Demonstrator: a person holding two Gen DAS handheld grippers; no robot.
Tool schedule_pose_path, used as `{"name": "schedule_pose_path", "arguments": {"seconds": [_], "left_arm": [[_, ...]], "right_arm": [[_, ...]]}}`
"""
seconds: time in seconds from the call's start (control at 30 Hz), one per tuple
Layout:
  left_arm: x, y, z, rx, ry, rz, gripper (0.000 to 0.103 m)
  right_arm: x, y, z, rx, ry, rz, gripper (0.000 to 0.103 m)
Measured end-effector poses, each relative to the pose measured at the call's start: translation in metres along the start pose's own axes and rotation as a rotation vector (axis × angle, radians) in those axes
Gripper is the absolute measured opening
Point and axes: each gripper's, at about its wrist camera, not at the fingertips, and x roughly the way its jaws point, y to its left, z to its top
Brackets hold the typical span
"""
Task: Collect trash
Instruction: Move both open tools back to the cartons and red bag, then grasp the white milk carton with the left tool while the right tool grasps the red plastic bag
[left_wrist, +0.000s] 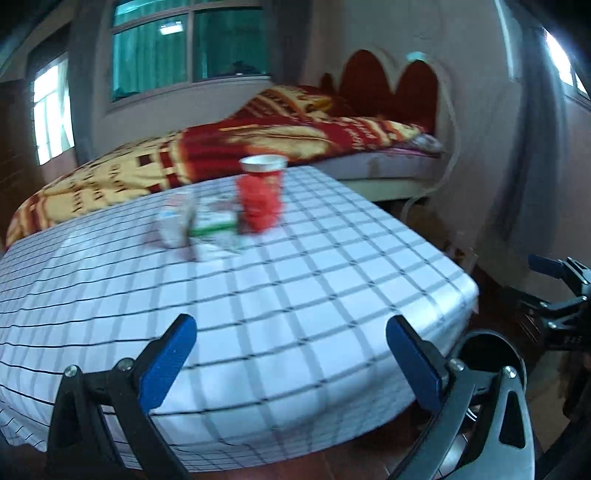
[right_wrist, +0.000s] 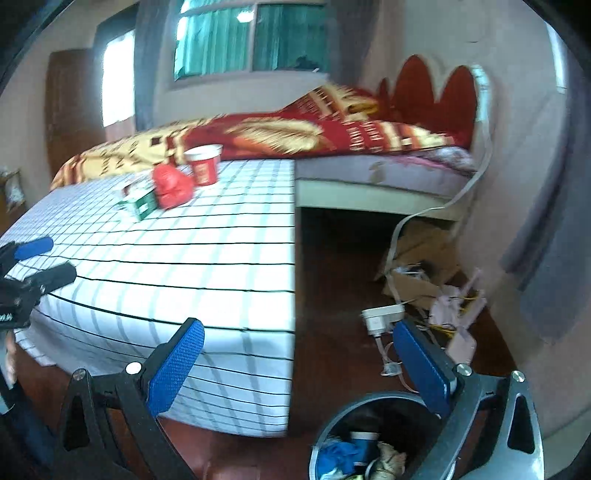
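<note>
On the table with the checked cloth stand a red paper cup, a green-and-white box and a pale crumpled piece, all blurred. In the right wrist view the cup, a red crumpled wrapper and the box sit at the far left of the table. My left gripper is open and empty over the near table edge. My right gripper is open and empty above the floor, over a round bin holding trash.
A bed with a red and yellow blanket stands behind the table. Cardboard, a white power strip and cables litter the floor at right. The bin's rim shows beside the table. The right gripper appears at the left view's right edge.
</note>
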Motion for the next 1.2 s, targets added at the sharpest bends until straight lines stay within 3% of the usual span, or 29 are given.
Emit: {"name": "schedule_pose_path", "arguments": {"seconds": [0.1, 0.2, 0.27, 0.37, 0.47, 0.63, 0.8, 0.9, 1.0, 1.07, 1.13, 1.17, 1.2], "left_arm": [[0.005, 0.031, 0.006, -0.040, 0.001, 0.039, 0.101], [0.013, 0.056, 0.014, -0.074, 0.009, 0.047, 0.086], [0.024, 0.074, 0.020, -0.095, 0.016, 0.060, 0.083], [0.040, 0.092, 0.031, -0.116, 0.019, 0.073, 0.081], [0.065, 0.106, 0.043, -0.116, 0.038, 0.090, 0.078], [0.100, 0.126, 0.055, -0.127, 0.067, 0.091, 0.070], [0.125, 0.136, 0.071, -0.131, 0.081, 0.075, 0.069], [0.147, 0.142, 0.078, -0.137, 0.126, 0.058, 0.064], [0.162, 0.147, 0.083, -0.135, 0.142, 0.053, 0.062], [0.170, 0.148, 0.086, -0.131, 0.155, 0.045, 0.057], [0.177, 0.150, 0.086, -0.137, 0.177, 0.023, 0.048], [0.180, 0.151, 0.086, -0.142, 0.195, 0.010, 0.036], [0.181, 0.154, 0.086, -0.153, 0.195, -0.005, 0.036]], "right_arm": [[0.009, 0.025, 0.023, -0.032, -0.019, 0.047, 0.103], [0.025, 0.053, 0.050, -0.068, -0.027, 0.107, 0.103], [0.036, 0.068, 0.065, -0.090, -0.029, 0.129, 0.103], [0.061, 0.093, 0.092, -0.119, -0.022, 0.171, 0.091], [0.092, 0.112, 0.113, -0.143, -0.002, 0.195, 0.087], [0.144, 0.139, 0.131, -0.189, 0.051, 0.218, 0.079], [0.193, 0.153, 0.147, -0.211, 0.100, 0.227, 0.074], [0.218, 0.160, 0.155, -0.219, 0.133, 0.249, 0.071], [0.234, 0.168, 0.157, -0.236, 0.158, 0.267, 0.063], [0.241, 0.172, 0.158, -0.244, 0.172, 0.273, 0.052], [0.241, 0.172, 0.157, -0.241, 0.170, 0.279, 0.045], [0.240, 0.171, 0.156, -0.236, 0.168, 0.282, 0.041], [0.239, 0.169, 0.156, -0.230, 0.165, 0.286, 0.037]]}}
